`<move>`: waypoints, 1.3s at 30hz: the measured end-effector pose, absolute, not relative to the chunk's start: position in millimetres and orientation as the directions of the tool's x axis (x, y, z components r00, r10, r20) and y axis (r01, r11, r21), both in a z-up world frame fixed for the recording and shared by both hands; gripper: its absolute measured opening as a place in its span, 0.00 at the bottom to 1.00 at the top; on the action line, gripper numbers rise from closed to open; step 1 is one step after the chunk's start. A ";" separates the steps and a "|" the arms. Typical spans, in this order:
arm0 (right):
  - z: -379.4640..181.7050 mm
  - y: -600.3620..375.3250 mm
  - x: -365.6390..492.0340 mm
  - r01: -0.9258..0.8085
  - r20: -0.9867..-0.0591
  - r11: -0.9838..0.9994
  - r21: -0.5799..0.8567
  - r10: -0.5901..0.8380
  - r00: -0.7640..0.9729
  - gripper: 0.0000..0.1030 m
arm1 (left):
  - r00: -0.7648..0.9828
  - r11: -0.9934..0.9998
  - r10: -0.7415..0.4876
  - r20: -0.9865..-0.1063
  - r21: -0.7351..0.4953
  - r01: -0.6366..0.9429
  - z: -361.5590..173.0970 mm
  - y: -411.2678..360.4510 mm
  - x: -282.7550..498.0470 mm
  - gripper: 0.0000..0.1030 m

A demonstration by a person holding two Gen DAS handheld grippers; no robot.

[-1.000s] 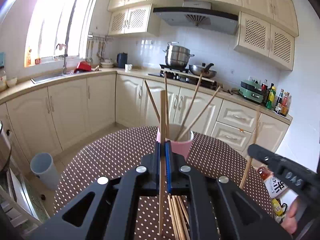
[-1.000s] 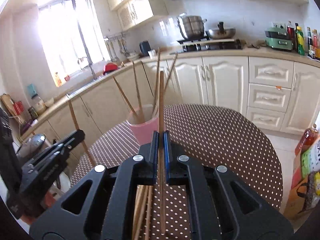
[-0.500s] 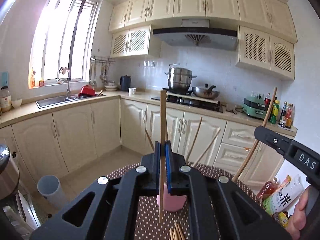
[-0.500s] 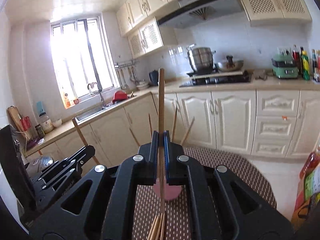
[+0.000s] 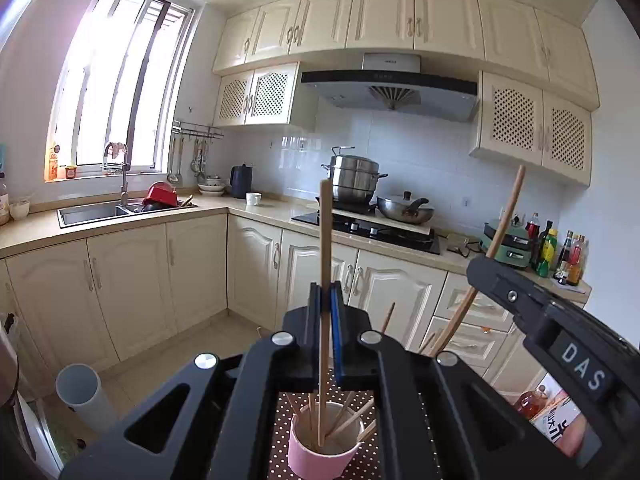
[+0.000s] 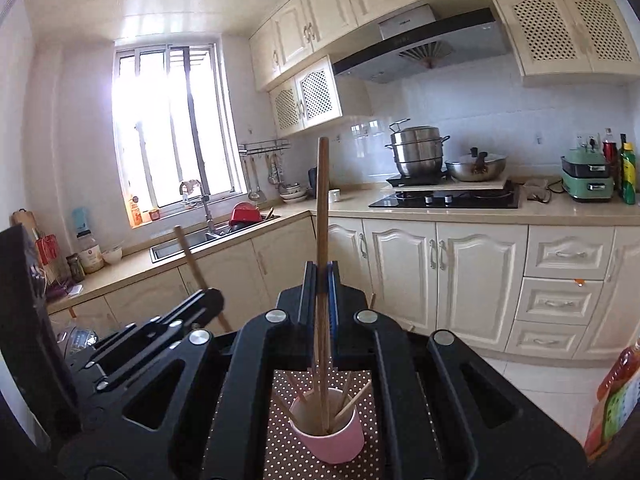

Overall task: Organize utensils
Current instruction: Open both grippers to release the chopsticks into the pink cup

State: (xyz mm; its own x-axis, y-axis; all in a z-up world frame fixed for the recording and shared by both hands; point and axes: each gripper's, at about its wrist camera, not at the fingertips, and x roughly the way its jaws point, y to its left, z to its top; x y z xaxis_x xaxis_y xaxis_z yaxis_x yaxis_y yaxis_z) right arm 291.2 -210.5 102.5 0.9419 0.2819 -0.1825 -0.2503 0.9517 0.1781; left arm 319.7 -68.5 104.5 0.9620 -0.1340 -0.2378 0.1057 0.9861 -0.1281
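Note:
A pink cup point(image 5: 324, 454) holding several wooden chopsticks stands on the brown polka-dot table point(image 5: 364, 464); it also shows in the right wrist view point(image 6: 332, 436). My left gripper point(image 5: 325, 292) is shut on an upright chopstick point(image 5: 325, 248) whose lower end is inside the cup. My right gripper point(image 6: 321, 274) is shut on another upright chopstick point(image 6: 322, 200), its lower end also inside the cup point(image 6: 332, 436). Each gripper appears at the side of the other's view, the right one point(image 5: 540, 312) and the left one point(image 6: 160, 332).
Kitchen counters run behind with a sink point(image 5: 92, 212), a stove with a steel pot point(image 5: 354, 178) and a wok point(image 5: 404, 210). A grey bin point(image 5: 82, 394) stands on the floor at left. Bottles and bags point(image 6: 616, 392) sit at right.
Both grippers have lifted and tilted up over the cup. The two held chopsticks went from lying above the table's loose chopsticks to standing with their lower ends inside the cup.

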 end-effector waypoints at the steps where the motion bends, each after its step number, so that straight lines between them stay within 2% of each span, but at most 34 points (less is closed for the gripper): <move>1: 100.4 -209.3 295.7 -0.258 -0.183 0.950 0.174 0.289 0.940 0.06 | 0.962 0.987 -0.128 -0.243 -0.124 0.101 101.5 -70.1 325.0 0.06; 17: 21.6 -202.0 354.4 -0.239 -0.393 0.947 0.216 0.308 0.866 0.06 | 0.902 0.993 -0.080 -0.424 -0.115 0.034 18.0 -61.5 384.1 0.06; 23: 2.9 -198.8 360.2 -0.222 -0.444 0.952 0.209 0.295 0.846 0.06 | 0.888 0.992 -0.080 -0.452 -0.126 0.025 -2.1 -55.0 387.4 0.06; 31: 4.0 -199.6 356.0 -0.245 -0.455 0.948 0.203 0.313 0.834 0.07 | 0.906 0.993 -0.068 -0.418 -0.114 0.022 -7.0 -53.2 376.7 0.07; 33: 5.8 -202.5 353.3 -0.243 -0.458 0.945 0.217 0.318 0.830 0.09 | 0.907 0.994 -0.064 -0.416 -0.107 0.021 -5.6 -52.7 373.7 0.16; 34: 6.3 -203.1 353.6 -0.240 -0.460 0.944 0.228 0.322 0.827 0.09 | 0.907 0.994 -0.067 -0.415 -0.104 0.026 -4.9 -51.7 371.0 0.25; 36: 7.1 -207.1 350.6 -0.236 -0.459 0.940 0.245 0.327 0.826 0.09 | 0.908 0.995 -0.077 -0.412 -0.096 0.041 -2.8 -51.0 366.8 0.26; 38: 7.7 -208.6 347.5 -0.227 -0.457 0.941 0.250 0.321 0.830 0.15 | 0.910 0.996 -0.067 -0.408 -0.080 0.037 -0.8 -50.9 361.8 0.26; 39: 8.2 -209.3 345.3 -0.226 -0.462 0.941 0.252 0.322 0.826 0.30 | 0.911 0.997 -0.058 -0.407 -0.072 0.032 -0.1 -50.4 359.0 0.26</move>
State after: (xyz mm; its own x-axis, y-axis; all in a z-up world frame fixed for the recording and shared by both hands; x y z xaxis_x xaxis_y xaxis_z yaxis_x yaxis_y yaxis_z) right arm 345.3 -209.3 8.2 0.8263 0.3216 -0.4624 -0.2256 0.9412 0.2516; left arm 359.0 -50.4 -0.1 0.9115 -0.0584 -0.4071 0.0315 0.9969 -0.0723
